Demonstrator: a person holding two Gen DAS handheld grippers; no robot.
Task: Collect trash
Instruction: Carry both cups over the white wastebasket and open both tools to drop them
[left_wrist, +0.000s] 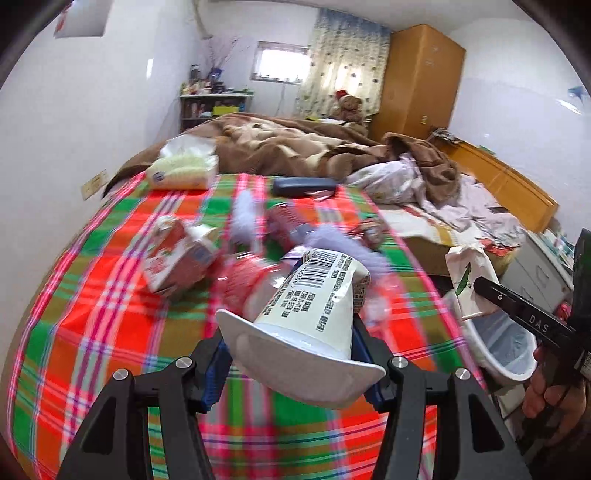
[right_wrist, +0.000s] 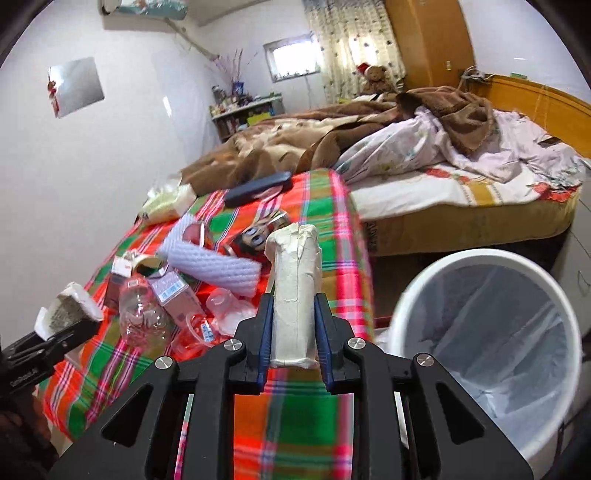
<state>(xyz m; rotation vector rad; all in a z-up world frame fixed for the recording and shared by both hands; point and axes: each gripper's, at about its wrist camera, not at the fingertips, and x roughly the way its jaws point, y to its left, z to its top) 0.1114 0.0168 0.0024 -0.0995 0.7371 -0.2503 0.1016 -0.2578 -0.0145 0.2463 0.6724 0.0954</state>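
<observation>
Our left gripper (left_wrist: 295, 354) is clamped on a white yogurt cup (left_wrist: 314, 306), and our right gripper (right_wrist: 293, 325) on a folded paper wrapper (right_wrist: 295, 291). Neither is binned yet. The lined bin (right_wrist: 417, 291) beside the bed looks empty. Left on the plaid sheet (right_wrist: 303, 417): foam sleeve (right_wrist: 214, 266), clear bottle (right_wrist: 142, 314), small carton (right_wrist: 173, 291).

Motion-blurred plaid cloth (left_wrist: 110, 314), litter indistinct.

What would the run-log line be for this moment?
left gripper: shut on yogurt cup | right gripper: shut on paper packet | bin: beside bed, lined | trash left on plaid cover
</observation>
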